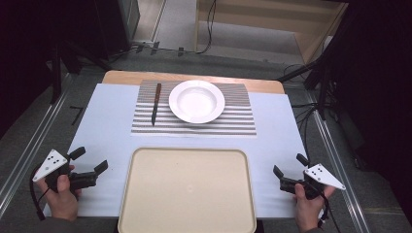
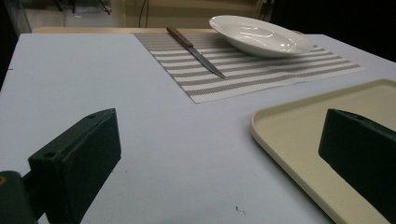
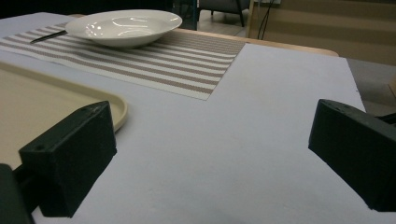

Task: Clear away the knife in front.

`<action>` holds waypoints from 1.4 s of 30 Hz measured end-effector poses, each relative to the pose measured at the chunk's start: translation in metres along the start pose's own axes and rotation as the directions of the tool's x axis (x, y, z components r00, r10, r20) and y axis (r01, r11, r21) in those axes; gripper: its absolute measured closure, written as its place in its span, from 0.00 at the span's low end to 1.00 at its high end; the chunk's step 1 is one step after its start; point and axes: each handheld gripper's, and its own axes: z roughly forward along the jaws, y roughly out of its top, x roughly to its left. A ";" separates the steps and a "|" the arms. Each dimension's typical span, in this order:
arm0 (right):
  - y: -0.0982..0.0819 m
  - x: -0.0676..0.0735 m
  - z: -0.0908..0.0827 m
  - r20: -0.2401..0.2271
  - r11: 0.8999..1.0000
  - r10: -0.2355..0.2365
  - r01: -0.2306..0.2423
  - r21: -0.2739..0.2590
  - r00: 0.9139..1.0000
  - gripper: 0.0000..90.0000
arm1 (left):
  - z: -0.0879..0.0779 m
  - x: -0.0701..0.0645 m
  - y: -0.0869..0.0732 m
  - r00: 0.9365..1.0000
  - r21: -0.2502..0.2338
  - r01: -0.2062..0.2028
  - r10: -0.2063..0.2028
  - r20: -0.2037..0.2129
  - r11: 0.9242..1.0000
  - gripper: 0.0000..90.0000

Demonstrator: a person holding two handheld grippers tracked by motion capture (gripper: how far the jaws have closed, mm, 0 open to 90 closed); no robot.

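No legible text, seemingly

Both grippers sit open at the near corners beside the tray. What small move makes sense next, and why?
Probably the left gripper should reach forward toward the knife. Its jaws stand open and empty, and the knife lies on the placemat's left side, nearer that hand than the right gripper. The plate and tray lie untouched.

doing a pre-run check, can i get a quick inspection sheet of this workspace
surface: table under a white cover, wood edge at far side
job's things: empty beige tray at near edge; white plate and knife on a striped placemat
clutter: nothing seen
grippers: left gripper and right gripper both open, empty, flanking the tray
cables: a cable trails from the left gripper; more cables on the floor
surroundings: dark room, metal rails beside the table
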 end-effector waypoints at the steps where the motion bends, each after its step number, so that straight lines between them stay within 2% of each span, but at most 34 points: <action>1: 0.000 0.000 0.000 -0.007 1.000 -0.003 0.003 -0.004 1.000 0.00 | 0.000 0.000 0.001 1.000 0.008 0.002 -0.002 0.000 1.000 0.00; 5: 0.000 0.000 0.000 -0.009 1.000 -0.010 0.010 -0.004 1.000 0.00 | 0.001 0.000 0.002 1.000 0.021 -0.002 0.002 -0.005 1.000 0.00; 10: 0.000 0.001 0.000 -0.013 1.000 -0.010 0.010 -0.006 1.000 0.00 | 0.001 0.000 0.005 1.000 0.025 0.012 -0.012 -0.010 1.000 0.00; 13: 0.000 0.002 0.000 -0.016 1.000 -0.011 0.011 -0.005 1.000 0.00 | 0.002 -0.003 0.008 1.000 0.028 -0.001 0.001 -0.015 1.000 0.00; 14: 0.000 0.002 0.000 -0.014 1.000 -0.014 0.014 -0.006 1.000 0.00 | 0.003 -0.006 0.012 1.000 0.033 -0.025 0.026 -0.018 0.999 0.00; 16: 0.000 0.002 0.001 -0.013 1.000 -0.017 0.017 -0.007 1.000 0.00 | 0.004 -0.007 0.014 0.999 0.028 -0.031 0.032 -0.015 0.999 0.00; 19: 0.000 0.002 0.001 -0.014 1.000 -0.012 0.012 -0.008 1.000 0.00 | 0.006 -0.010 0.020 1.000 0.021 -0.016 0.016 -0.013 1.000 0.00; 20: 0.000 0.002 0.001 -0.015 1.000 -0.014 0.014 -0.010 1.000 0.00 | 0.008 -0.014 0.024 0.999 0.027 -0.028 0.029 -0.020 0.999 0.00; 28: -0.001 0.003 0.000 -0.016 1.000 -0.021 0.021 -0.013 1.000 0.00 | 0.014 -0.022 0.040 0.999 0.033 -0.044 0.045 -0.007 0.998 0.00; 37: -0.001 0.002 -0.001 -0.021 1.000 -0.015 0.014 -0.018 1.000 0.00 | 0.029 -0.023 0.066 0.998 0.037 -0.065 0.064 0.016 0.997 0.00; 42: -0.001 0.002 -0.001 -0.022 1.000 -0.016 0.016 -0.016 1.000 0.00 | 0.041 -0.023 0.075 0.998 0.037 -0.058 0.057 0.032 0.998 0.00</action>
